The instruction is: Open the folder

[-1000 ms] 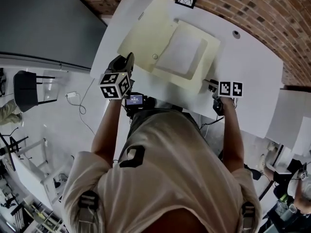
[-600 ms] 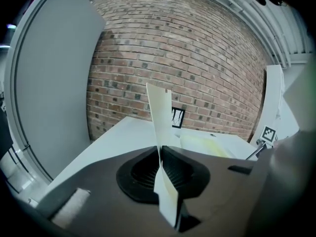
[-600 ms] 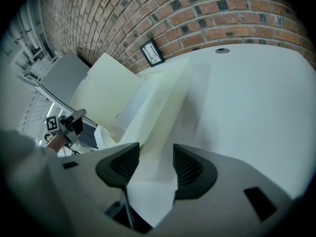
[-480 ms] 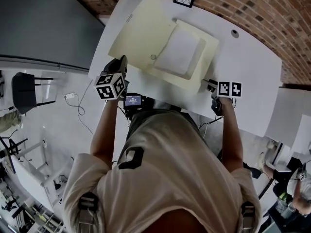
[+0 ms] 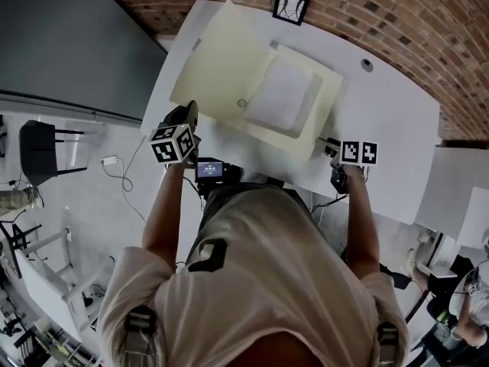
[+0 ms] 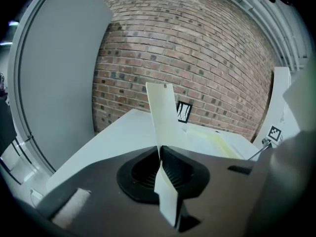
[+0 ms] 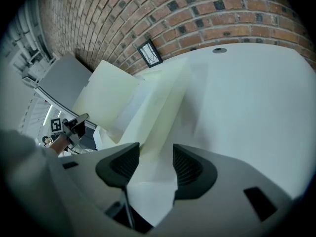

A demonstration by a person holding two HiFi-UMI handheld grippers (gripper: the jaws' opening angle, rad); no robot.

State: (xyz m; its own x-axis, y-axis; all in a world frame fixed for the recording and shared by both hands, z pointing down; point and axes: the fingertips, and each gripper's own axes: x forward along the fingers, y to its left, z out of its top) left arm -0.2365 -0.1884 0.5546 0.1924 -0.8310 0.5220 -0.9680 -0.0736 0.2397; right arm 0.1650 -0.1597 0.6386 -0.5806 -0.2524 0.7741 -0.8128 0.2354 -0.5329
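Now the left gripper [image 5: 187, 112], arm stretched forward, pinches the cover [image 5: 218, 63] of the folder [image 5: 306, 125] on the worktop [image 5: 397, 121], while the down-tilted right gripper [image 5: 325, 140] holds its jaws apart astride the folder's near corner.

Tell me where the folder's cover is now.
Head view: the cover is swung open left of the white paper, its near edge pinched in the left gripper.

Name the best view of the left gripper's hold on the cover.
Left gripper view: the left gripper pinches the cover edge-on. Head view hides the pinch behind the cube; right gripper view shows it tiny.
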